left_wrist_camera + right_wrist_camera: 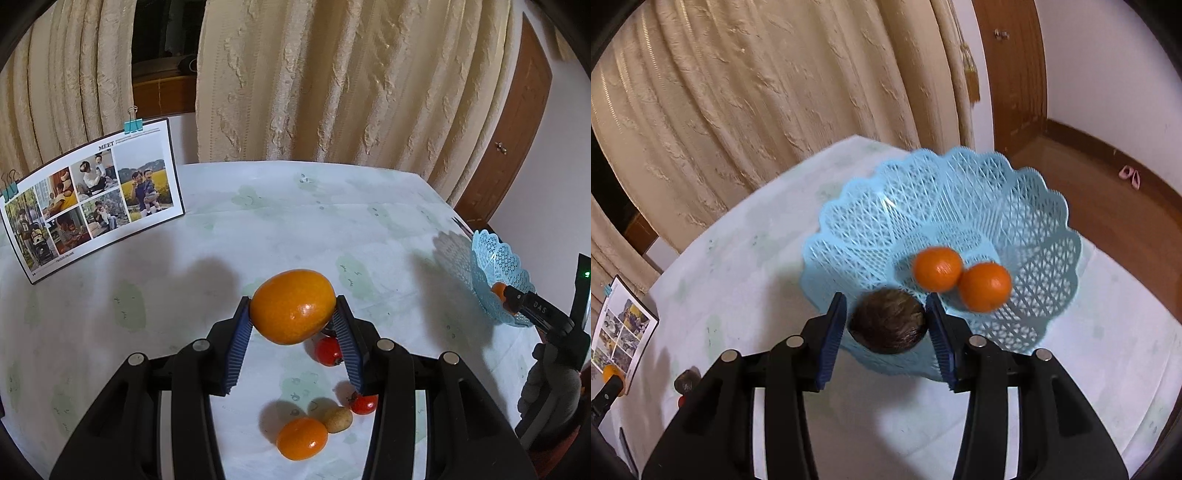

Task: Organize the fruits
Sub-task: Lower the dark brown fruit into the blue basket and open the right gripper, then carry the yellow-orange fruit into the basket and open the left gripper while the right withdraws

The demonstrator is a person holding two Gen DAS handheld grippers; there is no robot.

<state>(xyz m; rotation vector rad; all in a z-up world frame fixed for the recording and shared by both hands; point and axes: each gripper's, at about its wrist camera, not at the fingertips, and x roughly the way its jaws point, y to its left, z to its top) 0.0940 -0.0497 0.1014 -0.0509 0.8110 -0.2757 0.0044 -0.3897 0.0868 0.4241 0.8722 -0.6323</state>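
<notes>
A: Orange, large, oval; long axis running left to right across the frame centre in the left wrist view. Status: pinched between the left gripper fingers, one pad on each end, carried clear above the desk.

B: Basket, pale blue lattice; location from that same view?

A: Far right edge of the frame, well apart from the held orange. Judged: the coming move runs rightward across the frame, long axis already lined up along that path.

B: Right gripper?

A: Brown fuzzy fruit (a kiwi, probably) sits between its fingers at lower centre of the right wrist view, over the near rim of the basket. Fingers part-spread; a sliver of gap seems to show beside each pad, so I read it as let go, though motion blur leaves that uncertain. Two small oranges lie in the basket bowl, touching each other.

B: Nearer hand?

A: Right one, at the basket; left comes second.

B: Loose stock on the desk?

A: Two red fruits, one small orange, one tan fruit, lower centre of the left view.
</notes>
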